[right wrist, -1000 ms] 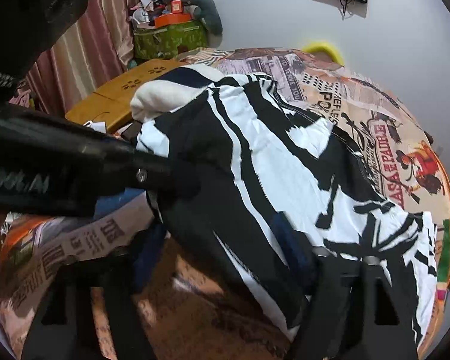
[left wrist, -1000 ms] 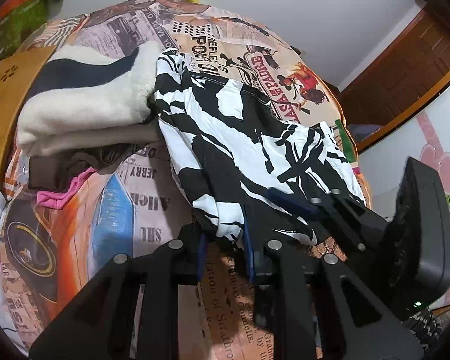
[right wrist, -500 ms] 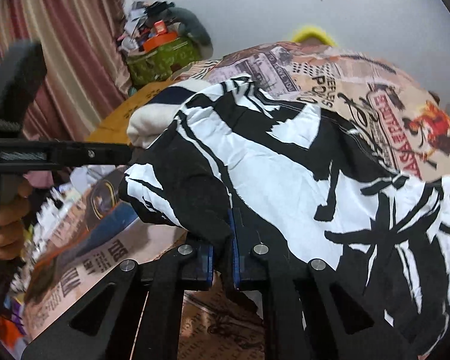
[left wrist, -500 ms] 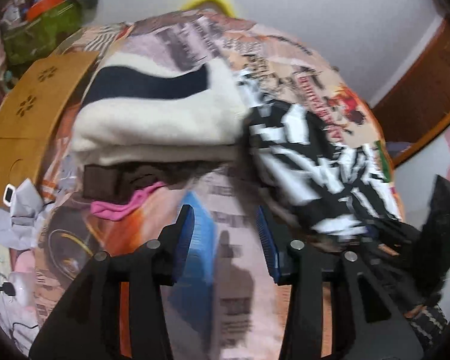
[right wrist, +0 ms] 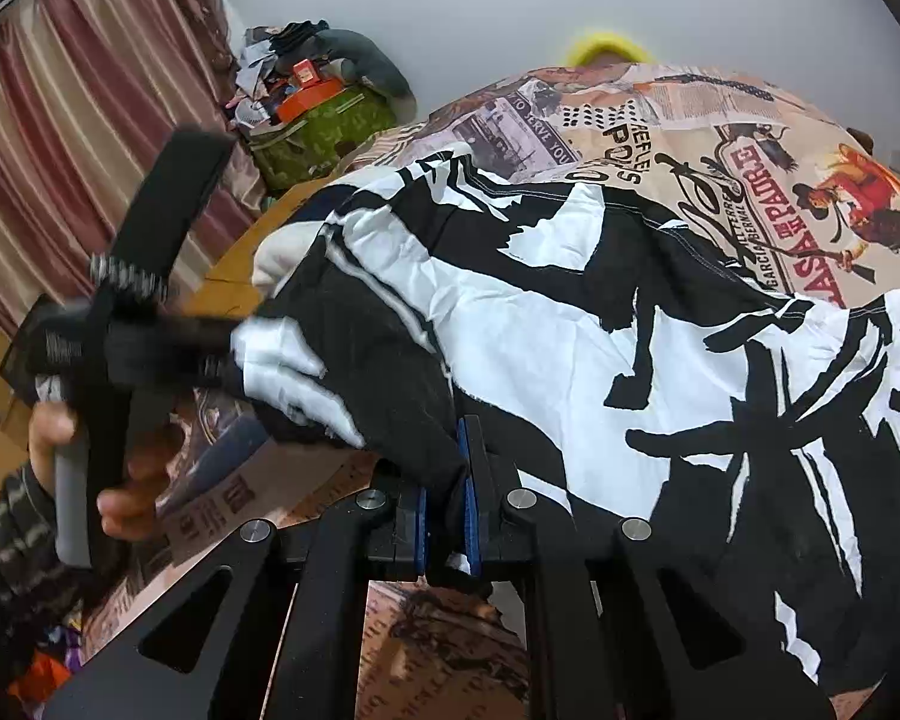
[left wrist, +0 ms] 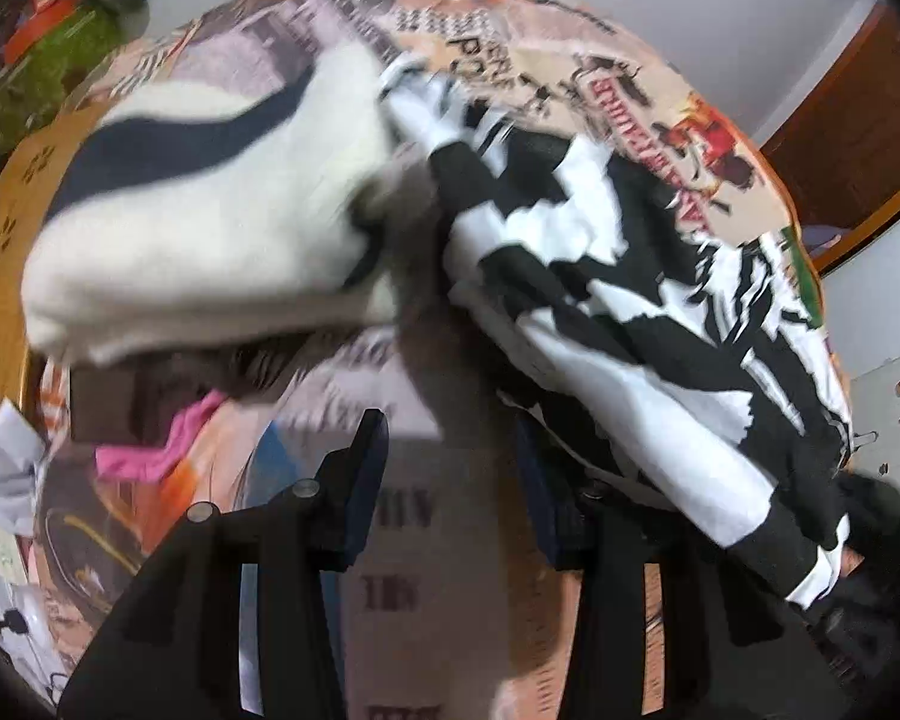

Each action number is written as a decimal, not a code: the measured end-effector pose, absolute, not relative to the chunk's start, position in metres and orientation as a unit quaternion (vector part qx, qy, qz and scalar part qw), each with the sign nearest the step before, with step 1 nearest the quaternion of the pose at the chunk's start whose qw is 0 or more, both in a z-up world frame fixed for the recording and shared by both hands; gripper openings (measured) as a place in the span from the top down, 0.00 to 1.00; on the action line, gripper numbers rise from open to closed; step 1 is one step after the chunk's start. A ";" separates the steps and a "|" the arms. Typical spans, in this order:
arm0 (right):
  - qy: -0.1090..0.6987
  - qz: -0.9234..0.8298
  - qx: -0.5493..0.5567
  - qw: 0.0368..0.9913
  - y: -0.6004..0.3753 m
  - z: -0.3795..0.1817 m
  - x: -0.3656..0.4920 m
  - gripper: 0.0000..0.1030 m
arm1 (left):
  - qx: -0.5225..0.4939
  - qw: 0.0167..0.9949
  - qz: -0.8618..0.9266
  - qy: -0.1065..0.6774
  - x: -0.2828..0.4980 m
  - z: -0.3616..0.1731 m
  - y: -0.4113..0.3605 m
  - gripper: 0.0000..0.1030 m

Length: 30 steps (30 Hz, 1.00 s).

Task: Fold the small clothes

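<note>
— Black-and-white cloth, where does it lie?
— The patterned garment [right wrist: 600,324] is spread over the bed [right wrist: 750,138], across its newsprint cover, reaching toward the bed's right edge. Its near hem hangs over the right gripper [right wrist: 444,510].
— And that gripper's fingers?
— Pressed nearly together, with a dark fold of the garment pinched between the blue pads [right wrist: 468,480]. It grips the cloth at the near edge.
— The left gripper?
— The left gripper [left wrist: 450,474] stands part-way apart, nothing between the fingers [left wrist: 363,480]; only the printed cover shows in the gap. The garment [left wrist: 630,324] lies just beside its right finger, draped past it. Whether cloth brushes that finger I cannot tell; the view is blurred.
— Room to move?
— Bare cover lies along the bed's near edge below both grippers. On the left side sits a folded cream-and-navy pile [left wrist: 210,204], touching the garment's far-left corner, with a pink scrap [left wrist: 150,456] under it. A wooden board [left wrist: 6,228] borders the left edge. In the right wrist view a hand [right wrist: 114,480] holds the left gripper's handle beyond the garment's left end.
</note>
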State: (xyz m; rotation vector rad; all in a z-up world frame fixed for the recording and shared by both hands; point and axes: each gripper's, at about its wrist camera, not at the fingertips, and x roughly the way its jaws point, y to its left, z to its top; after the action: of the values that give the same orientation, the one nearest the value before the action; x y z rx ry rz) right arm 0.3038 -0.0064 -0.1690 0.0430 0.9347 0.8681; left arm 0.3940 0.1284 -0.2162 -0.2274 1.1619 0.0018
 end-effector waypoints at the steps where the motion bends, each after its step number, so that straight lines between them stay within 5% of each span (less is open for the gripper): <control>1: 0.435 0.406 0.021 0.803 -0.008 -0.169 0.303 0.92 | -0.104 0.832 -0.003 0.545 0.396 -0.212 0.125 0.59; 14: 0.427 0.406 0.037 0.807 -0.027 -0.166 0.300 0.87 | -0.067 0.848 -0.034 0.525 0.426 -0.177 0.072 0.59; 16: 0.429 0.400 0.034 0.810 -0.031 -0.164 0.303 0.74 | -0.063 0.847 -0.037 0.527 0.429 -0.178 0.067 0.59; 18: 0.425 0.388 0.038 0.817 -0.035 -0.160 0.307 0.50 | -0.064 0.845 -0.037 0.530 0.431 -0.181 0.066 0.59; 20: 0.416 0.385 0.047 0.822 -0.039 -0.155 0.310 0.47 | -0.064 0.843 -0.038 0.533 0.433 -0.184 0.065 0.59; 23: 0.399 0.384 0.042 0.831 -0.038 -0.147 0.315 0.48 | -0.063 0.842 -0.038 0.534 0.435 -0.187 0.064 0.59; 25: 0.402 0.379 0.038 0.833 -0.035 -0.148 0.323 0.61 | -0.064 0.841 -0.037 0.536 0.436 -0.189 0.063 0.59; 26: 0.408 0.377 0.039 0.831 -0.033 -0.150 0.326 0.76 | -0.064 0.841 -0.035 0.537 0.437 -0.189 0.063 0.59; 30: 0.423 0.373 0.053 0.824 -0.035 -0.160 0.338 0.86 | -0.063 0.842 -0.033 0.535 0.440 -0.188 0.065 0.59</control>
State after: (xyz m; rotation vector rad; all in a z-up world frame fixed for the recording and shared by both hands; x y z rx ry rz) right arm 0.3377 -0.0350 -0.1605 0.1127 0.8987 0.7941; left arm 0.4399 0.0654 -0.1884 -0.1327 1.1314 -0.0697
